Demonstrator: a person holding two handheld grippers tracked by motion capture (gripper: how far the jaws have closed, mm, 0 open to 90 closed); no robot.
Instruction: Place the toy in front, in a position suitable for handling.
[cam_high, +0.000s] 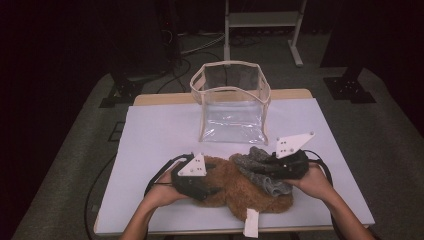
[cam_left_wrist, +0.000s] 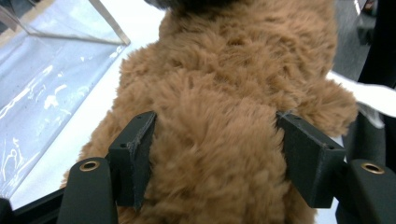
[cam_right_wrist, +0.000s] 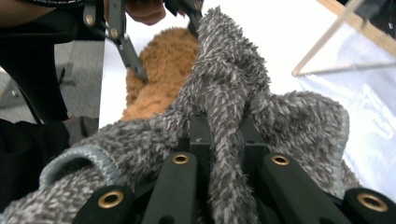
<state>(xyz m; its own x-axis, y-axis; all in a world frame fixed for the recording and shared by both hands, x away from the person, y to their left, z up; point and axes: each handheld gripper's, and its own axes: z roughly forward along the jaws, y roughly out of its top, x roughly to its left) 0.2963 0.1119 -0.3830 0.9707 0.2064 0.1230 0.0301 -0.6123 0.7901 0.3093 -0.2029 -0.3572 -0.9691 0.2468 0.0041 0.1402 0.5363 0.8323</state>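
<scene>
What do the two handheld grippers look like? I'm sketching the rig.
Both the left gripper and the right gripper are black with blocky fingers, brass-ringed screw holes, a pale three-cornered top plate with small dark holes, and a trailing black cable. No sleeves show on the forearms.

Dark room, grey carpet (cam_high: 390, 145), perhaps a white metal stand (cam_high: 262, 20) behind

left gripper (cam_high: 212, 190) jaws wide, right gripper (cam_high: 245, 169) jaws pinched
</scene>
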